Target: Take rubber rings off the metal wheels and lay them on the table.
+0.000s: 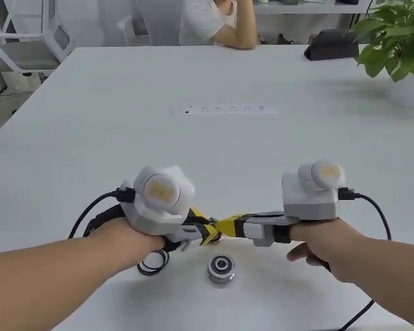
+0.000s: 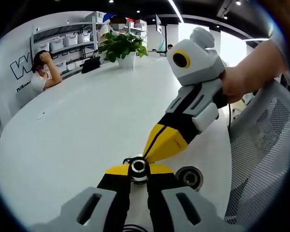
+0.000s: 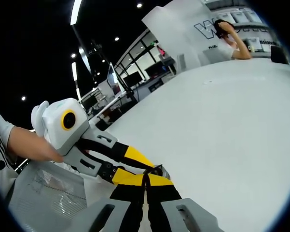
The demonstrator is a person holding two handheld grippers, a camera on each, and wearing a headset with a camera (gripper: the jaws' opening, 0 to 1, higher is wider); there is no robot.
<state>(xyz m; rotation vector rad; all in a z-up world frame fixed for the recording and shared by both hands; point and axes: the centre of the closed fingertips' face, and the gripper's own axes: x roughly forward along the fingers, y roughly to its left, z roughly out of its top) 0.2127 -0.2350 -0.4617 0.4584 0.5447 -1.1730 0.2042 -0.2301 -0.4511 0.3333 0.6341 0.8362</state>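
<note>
Above the table [image 1: 227,152], left tongs [image 2: 138,170] grip a wheel [image 3: 159,171], right tongs [image 3: 145,177] pinched shut (spare wheel [image 1: 221,267], rings [image 1: 153,263] nearby).

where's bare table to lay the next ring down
Free: the broad white tabletop out to the white power strip, and either side of it. Crowded: near edge, around the black rubber rings and silver metal wheel.

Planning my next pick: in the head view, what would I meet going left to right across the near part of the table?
Black cable → loose rubber rings → metal wheel lying flat on the table → second black cable.
</note>
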